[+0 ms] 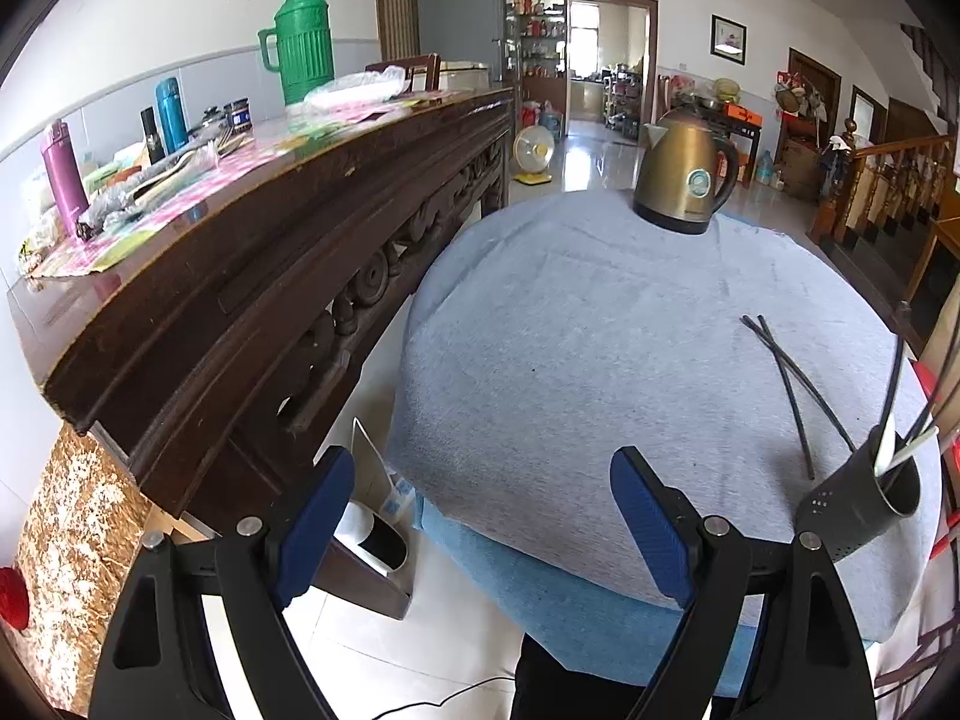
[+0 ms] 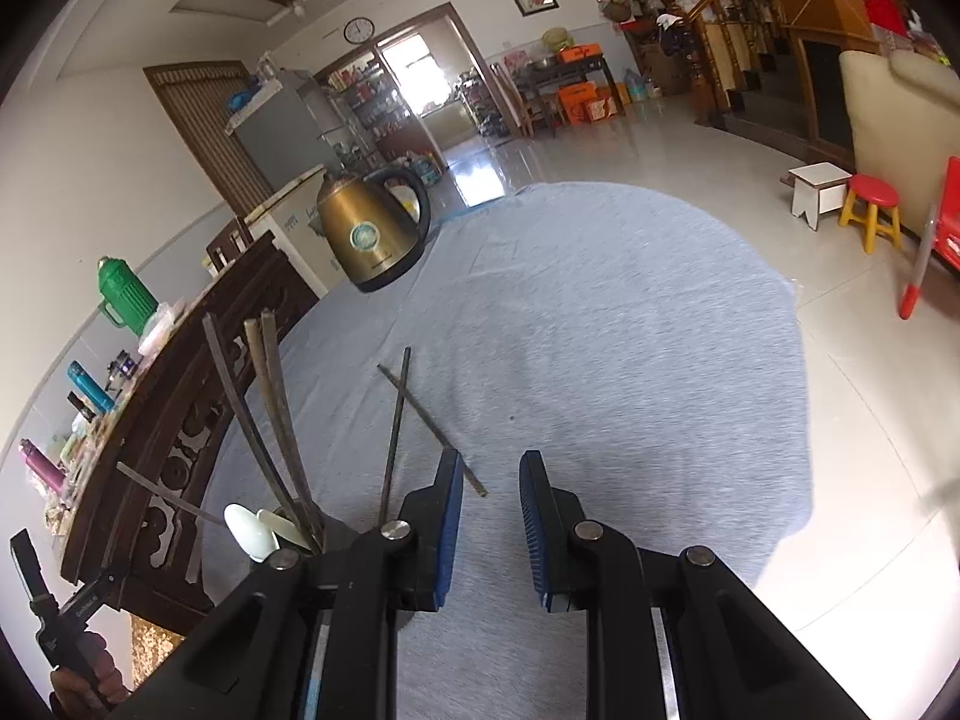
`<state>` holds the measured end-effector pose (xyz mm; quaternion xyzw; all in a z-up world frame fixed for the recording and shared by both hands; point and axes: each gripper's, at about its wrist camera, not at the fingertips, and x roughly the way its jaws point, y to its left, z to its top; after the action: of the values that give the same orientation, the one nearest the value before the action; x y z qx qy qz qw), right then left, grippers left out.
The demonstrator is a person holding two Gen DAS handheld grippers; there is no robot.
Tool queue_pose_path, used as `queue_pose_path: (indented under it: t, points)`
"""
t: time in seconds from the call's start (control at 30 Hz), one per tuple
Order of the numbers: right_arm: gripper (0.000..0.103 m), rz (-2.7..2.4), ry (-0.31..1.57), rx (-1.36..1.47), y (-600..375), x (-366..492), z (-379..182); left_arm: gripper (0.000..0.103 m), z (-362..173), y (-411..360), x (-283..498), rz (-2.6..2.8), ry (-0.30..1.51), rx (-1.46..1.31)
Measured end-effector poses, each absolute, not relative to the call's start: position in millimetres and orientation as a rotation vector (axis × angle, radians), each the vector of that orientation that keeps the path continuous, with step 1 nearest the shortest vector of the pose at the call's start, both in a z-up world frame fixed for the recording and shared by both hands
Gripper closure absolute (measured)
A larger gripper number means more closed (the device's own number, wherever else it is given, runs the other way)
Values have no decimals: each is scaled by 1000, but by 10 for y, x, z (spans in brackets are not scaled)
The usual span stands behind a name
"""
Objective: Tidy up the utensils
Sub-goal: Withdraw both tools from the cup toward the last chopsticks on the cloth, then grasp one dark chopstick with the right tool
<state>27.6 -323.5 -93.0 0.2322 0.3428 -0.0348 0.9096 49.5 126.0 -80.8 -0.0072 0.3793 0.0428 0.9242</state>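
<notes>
Grey cloth covers our round table [image 1: 570, 360], with two loose chopsticks and a holder on it.

Along the table's left side we see a dark carved sideboard [image 1: 288, 240], crowded with a green flask [image 1: 303, 48] and bottles, and at the far edge a brass-coloured kettle [image 1: 684, 174]. Our left gripper [image 1: 480, 516] hangs over the near edge with its blue pads spread wide and nothing between them. Our right gripper [image 2: 492, 516] has its pads drawn close with a narrow gap between them, and we see nothing gripped there. Near the left gripper's right side, the dark perforated holder [image 1: 864, 498] carries upright chopsticks and white spoons [image 2: 249, 531]. The two dark chopsticks [image 1: 792, 384] lie crossed on the cloth just beyond the holder.
</notes>
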Motion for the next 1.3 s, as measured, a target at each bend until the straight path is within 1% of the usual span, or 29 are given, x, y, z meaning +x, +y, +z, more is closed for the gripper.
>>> queue_pose_path:
  t: [0.53,0.83,1.13,1.3]
  points:
    - [82,-60,774,473,-3068,899,-1288,16,-969,1283,857,94,842,2]
    - [82,-21,792,486,-3116,1198,-1479,16,-1003,1004,1093,70,857,44]
    - [82,21,813,513,-3192,1274,-1703,16,-1184,658,1336,11,901,95]
    - [82,83,773,597,-3329,1283,-1912,16,-1351,488,1398,-37,847,116]
